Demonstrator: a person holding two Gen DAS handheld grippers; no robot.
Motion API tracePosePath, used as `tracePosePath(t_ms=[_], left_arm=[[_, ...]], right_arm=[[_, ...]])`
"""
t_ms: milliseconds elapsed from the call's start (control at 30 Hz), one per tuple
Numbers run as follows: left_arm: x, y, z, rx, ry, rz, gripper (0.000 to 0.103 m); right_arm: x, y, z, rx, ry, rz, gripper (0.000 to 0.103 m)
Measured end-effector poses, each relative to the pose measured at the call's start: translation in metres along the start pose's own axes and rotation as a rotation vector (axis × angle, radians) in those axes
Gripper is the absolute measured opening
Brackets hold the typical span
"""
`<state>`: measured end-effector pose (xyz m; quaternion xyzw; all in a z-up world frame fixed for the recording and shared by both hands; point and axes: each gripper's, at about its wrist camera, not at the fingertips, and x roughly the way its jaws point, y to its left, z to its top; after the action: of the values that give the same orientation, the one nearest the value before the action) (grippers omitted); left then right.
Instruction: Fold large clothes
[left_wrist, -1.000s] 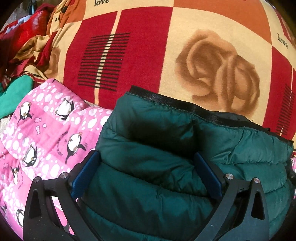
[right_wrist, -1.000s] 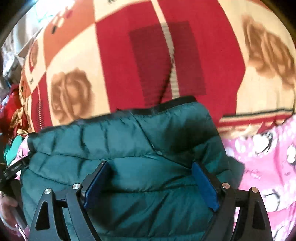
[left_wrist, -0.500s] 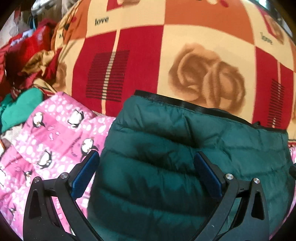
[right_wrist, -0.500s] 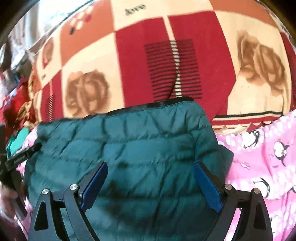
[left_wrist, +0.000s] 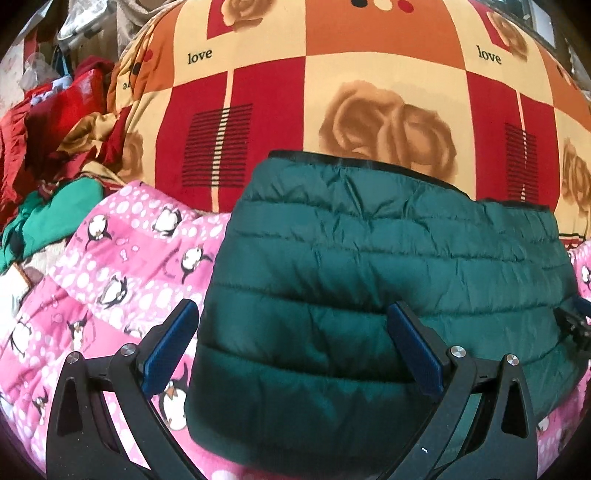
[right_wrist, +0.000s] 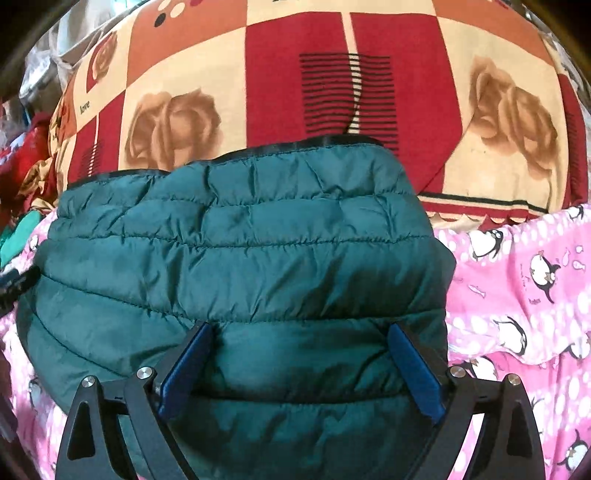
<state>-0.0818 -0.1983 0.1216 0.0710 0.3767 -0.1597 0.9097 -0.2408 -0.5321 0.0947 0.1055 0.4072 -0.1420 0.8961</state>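
A dark green quilted puffer jacket lies folded into a compact block on a pink penguin-print blanket. It also shows in the right wrist view. My left gripper is open, its blue pads wide apart over the jacket's near left part, holding nothing. My right gripper is open over the jacket's near right part, holding nothing. The left gripper's tip shows at the left edge of the right wrist view.
A red, orange and cream rose-print blanket covers the bed behind the jacket. A heap of red and green clothes lies at the far left. The pink blanket extends to the right.
Both grippers have pulled back and up from the jacket. The jacket's top layer has settled flatter and more of the bed shows behind it.
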Motion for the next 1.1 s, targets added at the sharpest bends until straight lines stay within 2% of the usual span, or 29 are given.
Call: tracePosePath(t_ms=[300, 433, 800, 1000, 1100], left_arm=[[-0.007, 0.002, -0.009, -0.010, 0.003, 0.002, 0.102], [-0.007, 0.001, -0.011, -0.005, 0.009, 0.007, 0.102], [0.004, 0.004, -0.018, -0.020, 0.037, 0.005, 0.102], [0.006, 0.004, -0.019, -0.015, 0.039, 0.003, 0.102], [0.006, 0.004, -0.020, -0.016, 0.041, 0.003, 0.102]], right_arm=[[-0.037, -0.005, -0.018, 0.015, -0.034, 0.009, 0.093], [-0.025, -0.010, -0.029, 0.018, 0.007, -0.005, 0.093], [-0.014, -0.011, -0.035, 0.028, 0.037, 0.000, 0.094], [-0.035, -0.020, -0.030, 0.092, -0.029, 0.014, 0.094], [-0.026, -0.022, -0.029, 0.103, -0.003, 0.001, 0.094]])
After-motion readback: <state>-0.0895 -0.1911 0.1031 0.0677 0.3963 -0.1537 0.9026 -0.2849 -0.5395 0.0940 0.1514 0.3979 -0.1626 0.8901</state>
